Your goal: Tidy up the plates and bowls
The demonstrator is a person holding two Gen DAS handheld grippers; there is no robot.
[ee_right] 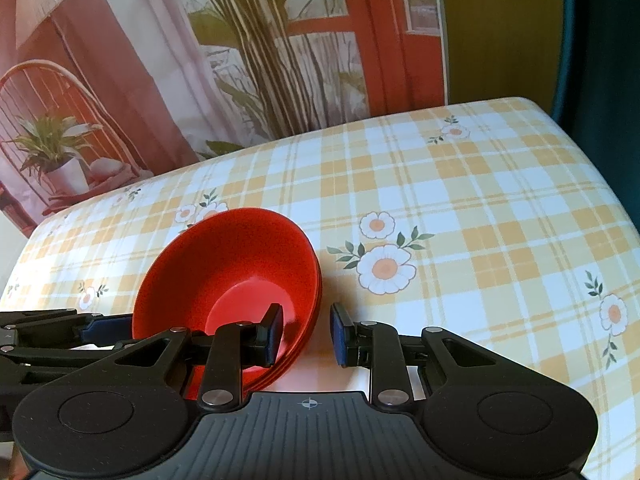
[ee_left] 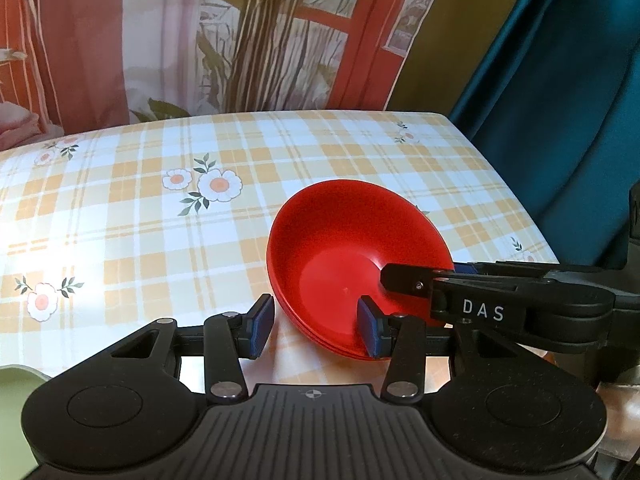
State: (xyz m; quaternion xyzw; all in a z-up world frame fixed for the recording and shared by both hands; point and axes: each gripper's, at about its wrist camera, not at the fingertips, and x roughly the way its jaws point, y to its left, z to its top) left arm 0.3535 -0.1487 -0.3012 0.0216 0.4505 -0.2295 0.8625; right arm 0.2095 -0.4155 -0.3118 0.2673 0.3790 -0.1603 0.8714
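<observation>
A stack of red bowls [ee_left: 340, 256] sits on the checked tablecloth, seen also in the right wrist view [ee_right: 236, 268]. My left gripper [ee_left: 316, 330] is open, its jaws astride the stack's near rim: one finger inside the top bowl, one outside. My right gripper [ee_right: 306, 334] is open too, straddling the opposite rim, left finger inside the bowl, right finger outside. The right gripper [ee_left: 420, 280] shows in the left wrist view reaching in from the right; the left gripper's fingers [ee_right: 92, 326] show at the left of the right wrist view.
The table [ee_left: 160, 220] has a yellow plaid cloth with flowers. A pale green dish edge [ee_left: 16, 396] sits at the near left. A printed curtain [ee_left: 240, 40] hangs behind, and a teal fabric [ee_left: 560, 100] lies past the table's right edge.
</observation>
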